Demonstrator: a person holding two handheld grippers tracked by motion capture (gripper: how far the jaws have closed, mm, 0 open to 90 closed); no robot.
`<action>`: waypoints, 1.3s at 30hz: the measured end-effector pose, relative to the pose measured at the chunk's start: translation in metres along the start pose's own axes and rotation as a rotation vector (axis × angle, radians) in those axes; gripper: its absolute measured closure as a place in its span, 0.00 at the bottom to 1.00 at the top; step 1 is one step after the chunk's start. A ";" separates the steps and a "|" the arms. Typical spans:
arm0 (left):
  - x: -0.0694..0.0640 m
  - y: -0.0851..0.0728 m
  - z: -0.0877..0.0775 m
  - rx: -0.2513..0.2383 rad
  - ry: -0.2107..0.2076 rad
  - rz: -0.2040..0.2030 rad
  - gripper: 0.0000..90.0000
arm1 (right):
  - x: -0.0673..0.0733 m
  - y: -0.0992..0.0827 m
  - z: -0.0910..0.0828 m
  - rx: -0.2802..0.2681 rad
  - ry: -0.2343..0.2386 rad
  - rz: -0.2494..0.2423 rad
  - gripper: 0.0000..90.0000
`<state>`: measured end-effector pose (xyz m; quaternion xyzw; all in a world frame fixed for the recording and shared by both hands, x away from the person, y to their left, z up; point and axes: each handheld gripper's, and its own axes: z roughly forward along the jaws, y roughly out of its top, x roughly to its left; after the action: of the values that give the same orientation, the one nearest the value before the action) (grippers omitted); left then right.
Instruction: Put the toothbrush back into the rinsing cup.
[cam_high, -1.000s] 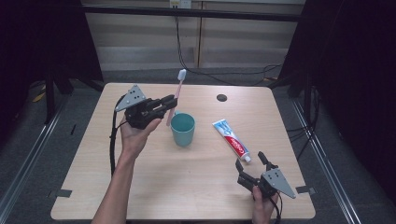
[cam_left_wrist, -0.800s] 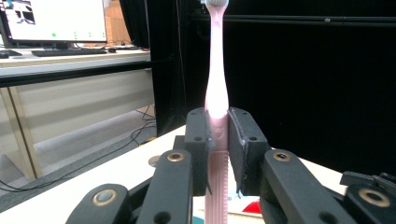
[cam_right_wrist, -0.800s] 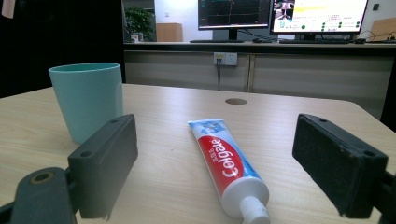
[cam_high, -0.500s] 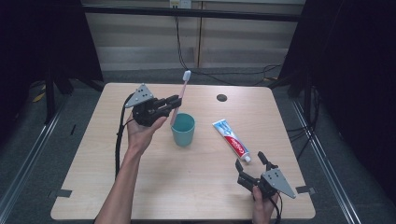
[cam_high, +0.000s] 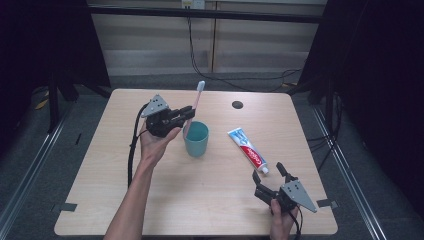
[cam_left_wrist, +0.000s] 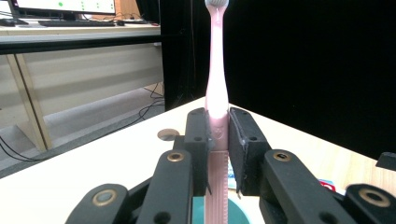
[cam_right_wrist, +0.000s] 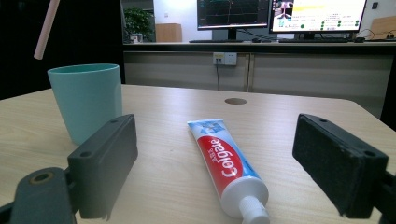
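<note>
Upright toothbrush (cam_high: 195, 102) above cup (cam_high: 196, 139)

The table (cam_high: 200, 200) is overlooked from above and forward by the high view. It is skimmed low and close by both gripper views, and the teal cup (cam_high: 196, 138) (cam_right_wrist: 86, 100) is shared by all three.

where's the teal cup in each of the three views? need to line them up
High view: teal cup stands mid-table, beside the left hand-held gripper.
Left gripper view: a sliver of its rim at bottom centre, below the clamped pink toothbrush.
Right gripper view: upper left, upright on the table.
Shared landmark: the round hole in the tabletop.
</note>
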<state>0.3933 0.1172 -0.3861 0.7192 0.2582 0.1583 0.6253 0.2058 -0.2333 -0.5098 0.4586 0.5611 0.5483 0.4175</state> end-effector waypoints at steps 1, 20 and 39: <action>0.000 -0.001 0.001 0.000 0.006 -0.005 0.87 | 0.000 0.000 0.000 0.001 0.000 0.000 0.15; 0.010 -0.030 0.018 0.038 0.009 -0.045 0.87 | 0.000 0.000 0.000 0.003 0.000 -0.003 0.15; 0.012 -0.051 0.008 0.084 -0.001 -0.053 0.87 | 0.000 0.000 0.001 0.005 -0.001 -0.006 0.15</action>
<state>0.3987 0.1215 -0.4388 0.7378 0.2831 0.1303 0.5988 0.2065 -0.2329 -0.5096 0.4582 0.5637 0.5452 0.4184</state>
